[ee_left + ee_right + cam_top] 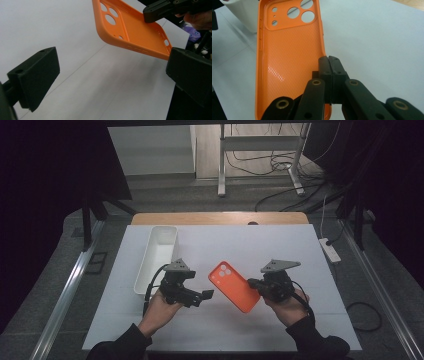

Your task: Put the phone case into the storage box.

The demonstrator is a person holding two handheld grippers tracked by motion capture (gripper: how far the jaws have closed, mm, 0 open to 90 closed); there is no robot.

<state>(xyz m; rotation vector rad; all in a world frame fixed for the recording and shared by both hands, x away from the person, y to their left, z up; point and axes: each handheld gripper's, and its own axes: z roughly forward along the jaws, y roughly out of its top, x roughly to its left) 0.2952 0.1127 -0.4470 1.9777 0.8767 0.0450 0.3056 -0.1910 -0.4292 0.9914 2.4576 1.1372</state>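
Observation:
An orange phone case (234, 286) with round camera holes is tilted off the white table sheet, inner side up. My right gripper (253, 283) is shut on its right side wall; in the right gripper view the jaws (329, 65) pinch that thin rim of the case (289, 57) between them. My left gripper (206, 294) stands open just left of the case, level with its lower corner. In the left gripper view its jaws (112, 75) are wide apart with nothing between them. The case (135, 32) hangs beyond them at the upper right.
A long white tray (156, 255) lies on the sheet behind the left gripper; its corner (239, 12) is in the right gripper view. The wooden table edge (220, 218) runs along the back. A power strip (331, 250) lies on the floor to the right.

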